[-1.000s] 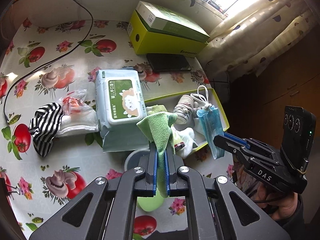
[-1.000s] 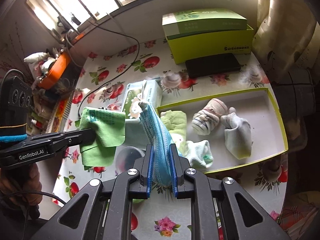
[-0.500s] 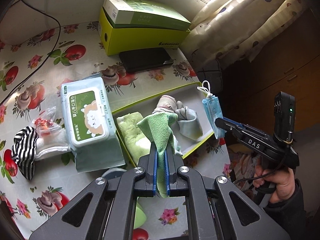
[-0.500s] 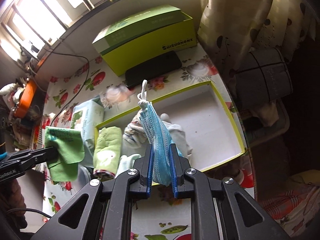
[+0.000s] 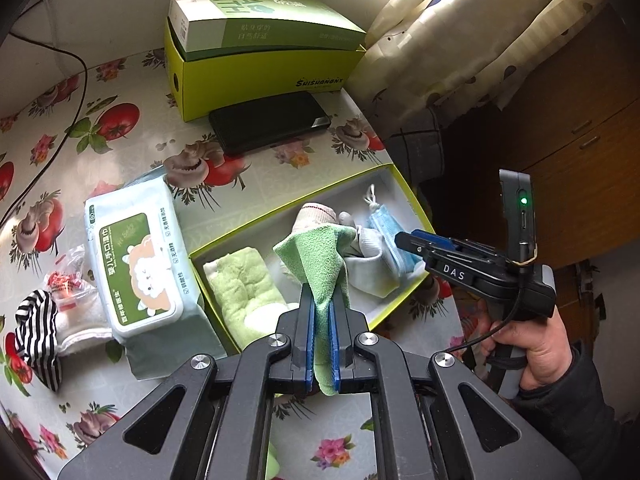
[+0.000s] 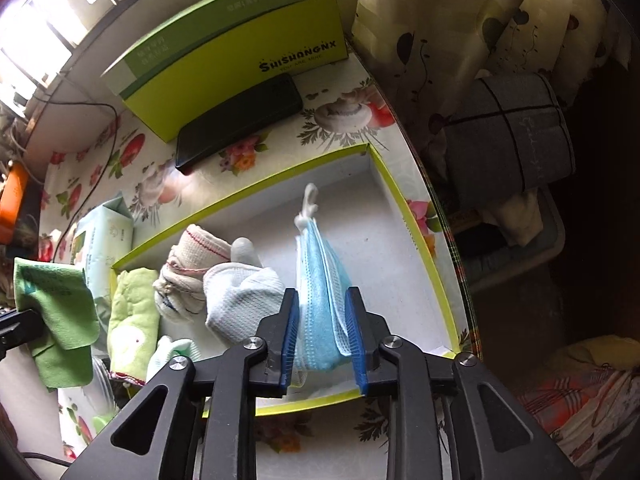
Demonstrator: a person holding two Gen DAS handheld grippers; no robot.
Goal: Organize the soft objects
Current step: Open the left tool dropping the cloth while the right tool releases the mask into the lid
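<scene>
While slack in the just-parting right claw (image 6: 322, 294), pleated blue mask (image 6: 320, 272); left claw (image 5: 322, 292) tight on fleecy cloth (image 5: 320, 256).

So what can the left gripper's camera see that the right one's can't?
Only the left view shows the striped cloth and the hand carrying the right gripper. Only the right view shows the orange item at the table's far edge. Both show the yellow-rimmed tray, blue face mask, green cloth, wipes pack and black phone.

2 wrist fisheyes, each angled steeply down, close over the shared tray (image 5: 412, 204) (image 6: 404, 208)
</scene>
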